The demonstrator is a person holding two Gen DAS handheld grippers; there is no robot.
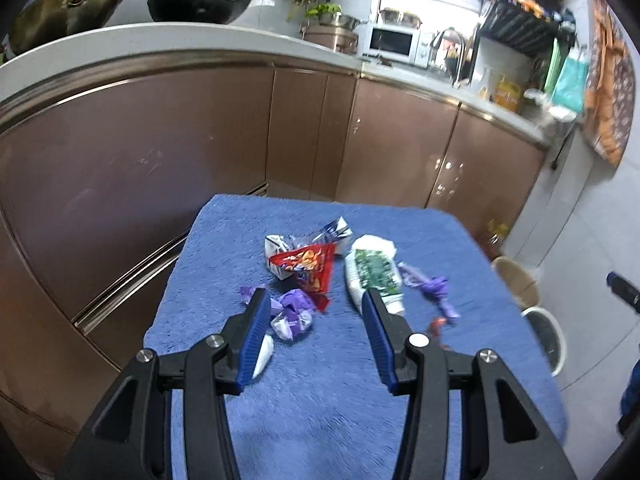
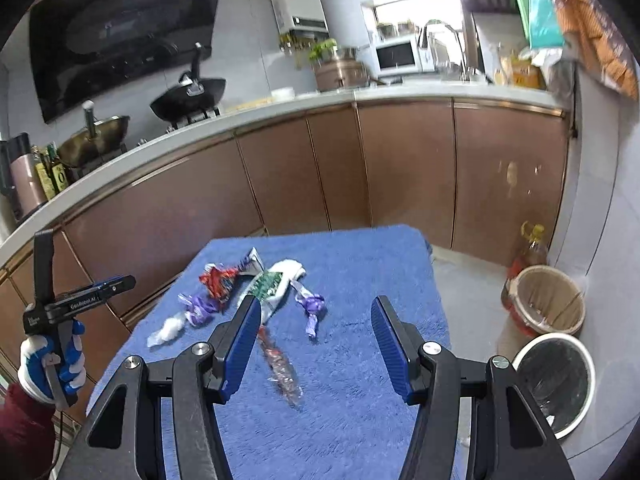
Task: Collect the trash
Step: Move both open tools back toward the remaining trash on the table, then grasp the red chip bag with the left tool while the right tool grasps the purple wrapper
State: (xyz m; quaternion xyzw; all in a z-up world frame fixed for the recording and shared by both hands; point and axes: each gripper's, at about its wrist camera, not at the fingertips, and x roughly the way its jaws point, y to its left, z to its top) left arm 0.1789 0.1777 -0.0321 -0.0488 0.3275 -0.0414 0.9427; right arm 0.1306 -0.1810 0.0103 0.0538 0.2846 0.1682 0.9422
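Trash lies on a blue towel [image 1: 320,380]: a red snack wrapper [image 1: 310,268], a green-and-white pouch [image 1: 374,274], crumpled purple wrappers [image 1: 292,312], a white wad [image 1: 264,354] and a clear red-tipped wrapper [image 2: 280,368]. My left gripper [image 1: 316,300] hovers open above the towel's near part, with the purple wrappers just beyond its tips and nothing between the fingers. My right gripper [image 2: 316,304] is also open and empty, above the clear wrapper and a purple wrapper [image 2: 312,308]. In the right wrist view a gloved hand [image 2: 52,360] holds the left gripper [image 2: 120,281] at the left.
Brown kitchen cabinets [image 1: 160,140] stand close behind the towel. On the floor to the right are a beige bin [image 2: 548,300] and a white bin with a black liner [image 2: 556,380], with an oil bottle [image 2: 528,248] behind them. Pans sit on the counter.
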